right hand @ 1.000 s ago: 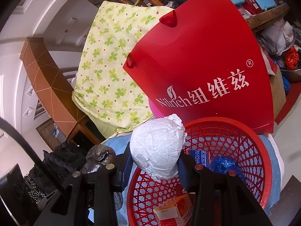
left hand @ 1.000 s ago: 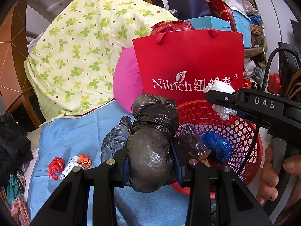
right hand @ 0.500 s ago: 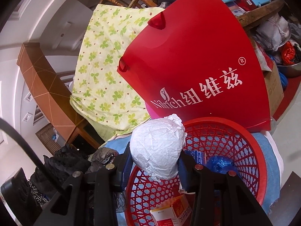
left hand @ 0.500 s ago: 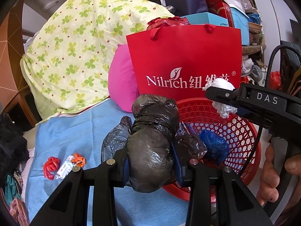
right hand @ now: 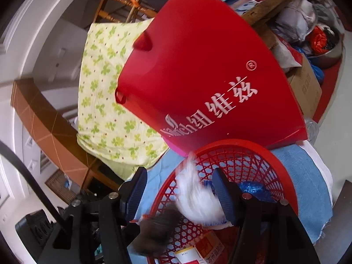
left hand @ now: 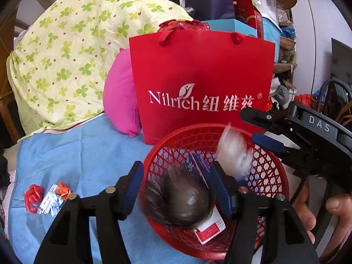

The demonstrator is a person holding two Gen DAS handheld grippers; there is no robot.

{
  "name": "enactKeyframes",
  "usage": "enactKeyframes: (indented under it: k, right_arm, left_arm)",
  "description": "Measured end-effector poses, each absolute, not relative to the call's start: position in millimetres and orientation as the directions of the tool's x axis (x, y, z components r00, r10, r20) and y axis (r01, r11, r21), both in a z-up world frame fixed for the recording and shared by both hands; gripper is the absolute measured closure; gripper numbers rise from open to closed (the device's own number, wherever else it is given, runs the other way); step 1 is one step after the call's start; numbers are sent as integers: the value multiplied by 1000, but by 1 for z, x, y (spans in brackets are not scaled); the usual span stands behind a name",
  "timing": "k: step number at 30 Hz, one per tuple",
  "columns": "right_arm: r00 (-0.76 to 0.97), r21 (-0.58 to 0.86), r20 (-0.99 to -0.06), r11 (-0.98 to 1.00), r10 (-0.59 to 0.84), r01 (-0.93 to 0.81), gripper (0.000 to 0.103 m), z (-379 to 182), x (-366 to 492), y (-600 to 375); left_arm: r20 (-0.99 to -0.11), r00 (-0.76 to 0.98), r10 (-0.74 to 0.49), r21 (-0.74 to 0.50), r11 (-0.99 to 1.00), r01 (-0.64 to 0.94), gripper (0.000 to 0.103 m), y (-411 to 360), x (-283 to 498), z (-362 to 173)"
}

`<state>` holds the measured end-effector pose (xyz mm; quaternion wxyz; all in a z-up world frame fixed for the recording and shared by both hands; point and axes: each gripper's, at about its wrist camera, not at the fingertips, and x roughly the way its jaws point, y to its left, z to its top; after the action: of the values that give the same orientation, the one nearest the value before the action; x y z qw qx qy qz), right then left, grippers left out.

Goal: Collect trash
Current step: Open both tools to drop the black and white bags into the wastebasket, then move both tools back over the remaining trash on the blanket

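A red mesh basket (left hand: 277,171) stands on the blue cloth in front of a red Nilrich bag (left hand: 202,83). My left gripper (left hand: 178,176) is open above the basket; a blurred black plastic bag (left hand: 182,200) drops from it into the basket. My right gripper (right hand: 178,187) is open too; a blurred white crumpled wad (right hand: 195,200) falls from it into the basket (right hand: 248,154). The wad shows in the left wrist view (left hand: 233,151). The black bag shows blurred in the right wrist view (right hand: 154,228). A red and white carton (left hand: 209,226) lies in the basket.
Small red (left hand: 33,198), orange (left hand: 63,190) and white (left hand: 49,202) scraps lie on the blue cloth (left hand: 77,149) at the left. A pink cushion (left hand: 118,96) and a green-patterned sheet (left hand: 66,55) rise behind. Clutter and boxes fill the right side.
Both grippers have opened. The black bag has left my left gripper and the white wad has left my right gripper; both are falling into the basket.
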<state>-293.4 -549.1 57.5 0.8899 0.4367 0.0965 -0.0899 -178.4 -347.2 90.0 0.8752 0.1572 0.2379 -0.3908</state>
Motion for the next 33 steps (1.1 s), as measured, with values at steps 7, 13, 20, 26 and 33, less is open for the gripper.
enactKeyframes:
  k: [7,13,20,26,33]
  right_arm:
    - [973,744,-216,631,-83,219,38,67,-288,-538]
    - [988,658,-143,740,-56,138,38,90,-273,-494]
    - [998,514,-58,858,28,6,38,113,-253,-425]
    - [990,439,-71,895,123,-80,38,114,-225,-369]
    - [957,398,-213,912,197,-99,38,92,-175,-320]
  left_arm:
    - [-545,594,-592,74,672,737,38,-329,-168,79]
    - [-549,638,-540,57,737,673,38,-284,-153,67]
    - [-559,699,-445,28,833,553,37,-205,-129,52]
    - [-578,739,-346,12,902,431,37,-132,-107,39]
    - [-598,765,-238,7,953,302,37,-61,-81,23]
